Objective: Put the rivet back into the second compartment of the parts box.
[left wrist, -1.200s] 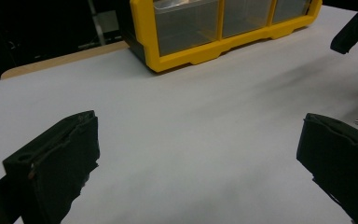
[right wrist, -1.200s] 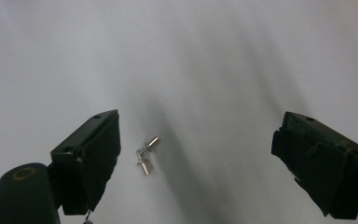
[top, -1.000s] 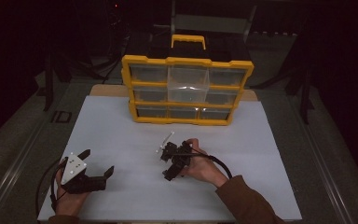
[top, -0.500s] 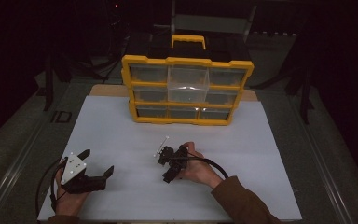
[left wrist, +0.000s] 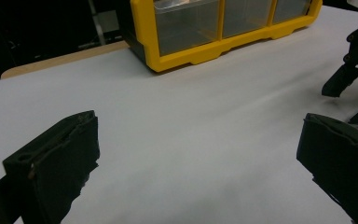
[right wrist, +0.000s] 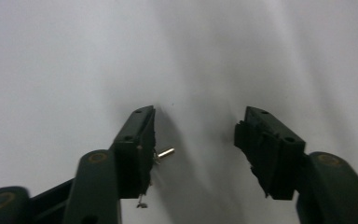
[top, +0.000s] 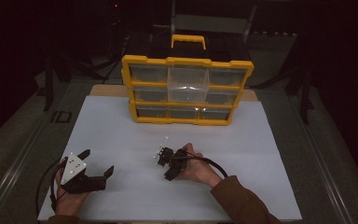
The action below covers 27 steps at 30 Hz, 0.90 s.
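Note:
My right gripper [top: 163,166] points down at the white mat [top: 121,135] near the middle front. In the right gripper view a small metal screw [right wrist: 165,153] lies on the mat between the jaws of that gripper [right wrist: 198,114], right beside the left fingertip [right wrist: 137,140]. The jaws have just been closing, and a wide gap still separates the screw from the other one. My left gripper [top: 98,160] rests at the front left, open and holding nothing, as the left gripper view [left wrist: 200,122] confirms.
A yellow organizer [top: 186,88] with clear drawers and a yellow handle [top: 188,39] stands at the back of the mat; its corner [left wrist: 168,51] appears in the left gripper view. The right gripper [left wrist: 349,65] appears at that view's right edge. Darkness surrounds the table.
The right gripper's jaws stand closer together than before, and the right hand has shifted slightly left and toward the front. The left gripper has not moved.

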Tool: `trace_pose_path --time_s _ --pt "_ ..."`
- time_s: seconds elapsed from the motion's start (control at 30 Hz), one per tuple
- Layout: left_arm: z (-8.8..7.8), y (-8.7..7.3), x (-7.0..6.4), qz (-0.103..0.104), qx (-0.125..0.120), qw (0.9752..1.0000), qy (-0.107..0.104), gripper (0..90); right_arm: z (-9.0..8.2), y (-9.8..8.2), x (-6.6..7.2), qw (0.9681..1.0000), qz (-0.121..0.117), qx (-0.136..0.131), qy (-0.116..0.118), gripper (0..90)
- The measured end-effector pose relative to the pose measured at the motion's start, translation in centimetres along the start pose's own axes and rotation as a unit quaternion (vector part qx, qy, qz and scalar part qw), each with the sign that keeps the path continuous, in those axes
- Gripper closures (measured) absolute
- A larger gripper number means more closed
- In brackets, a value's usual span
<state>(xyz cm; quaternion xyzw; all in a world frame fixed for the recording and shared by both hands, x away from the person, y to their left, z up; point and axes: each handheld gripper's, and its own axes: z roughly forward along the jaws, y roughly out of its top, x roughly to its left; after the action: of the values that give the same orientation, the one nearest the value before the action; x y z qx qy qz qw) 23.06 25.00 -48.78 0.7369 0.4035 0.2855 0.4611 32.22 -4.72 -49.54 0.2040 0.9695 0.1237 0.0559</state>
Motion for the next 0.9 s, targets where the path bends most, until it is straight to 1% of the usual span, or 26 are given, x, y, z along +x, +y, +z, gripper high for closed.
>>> trace_pose_path --time_s 0.17,0.3,0.5,0.53,0.6,0.67,0.77,0.8,0.87,0.9 --pt "0.0 0.0 0.0 0.001 0.001 1.0000 0.000 0.0 -0.1 -0.2 0.0 1.0000 -0.001 0.005 0.004 47.1" --pt "0.0 0.0 0.0 0.000 0.001 1.0000 0.001 0.0 -0.2 -0.3 -0.1 1.0000 -0.003 0.007 0.001 47.0" --pt "0.0 0.0 0.0 0.001 0.001 1.0000 0.001 0.0 -0.5 -0.7 -0.6 0.9999 0.010 0.007 -0.008 47.1" --pt "0.0 0.0 0.0 0.001 0.001 1.0000 0.001 0.0 -0.6 -0.8 -0.8 0.9998 0.015 0.009 -0.006 46.9" --pt "0.0 0.0 0.0 0.001 0.001 1.0000 0.001 0.0 -0.6 -1.0 -0.8 0.9998 0.017 0.012 -0.006 46.9" --pt "0.0 0.0 0.0 0.001 0.001 1.0000 0.001 0.0 -0.5 -1.2 -0.8 0.9999 0.012 0.012 -0.002 47.8" --pt "0.0 0.0 0.0 0.001 0.002 1.0000 0.002 0.0 -0.3 -1.6 -0.8 0.9997 0.017 0.014 0.007 52.4" --pt "0.0 0.0 0.0 0.001 0.002 1.0000 0.002 0.0 -0.3 -1.7 -0.8 0.9996 0.022 0.012 0.011 53.5" --pt "0.0 0.0 0.0 0.001 0.002 1.0000 0.002 0.0 -0.4 -1.8 -0.9 0.9994 0.023 0.015 0.019 57.5" --pt "0.0 0.0 0.0 0.001 0.002 1.0000 0.002 0.0 -0.4 -1.8 -0.9 0.9994 0.023 0.015 0.019 57.5"
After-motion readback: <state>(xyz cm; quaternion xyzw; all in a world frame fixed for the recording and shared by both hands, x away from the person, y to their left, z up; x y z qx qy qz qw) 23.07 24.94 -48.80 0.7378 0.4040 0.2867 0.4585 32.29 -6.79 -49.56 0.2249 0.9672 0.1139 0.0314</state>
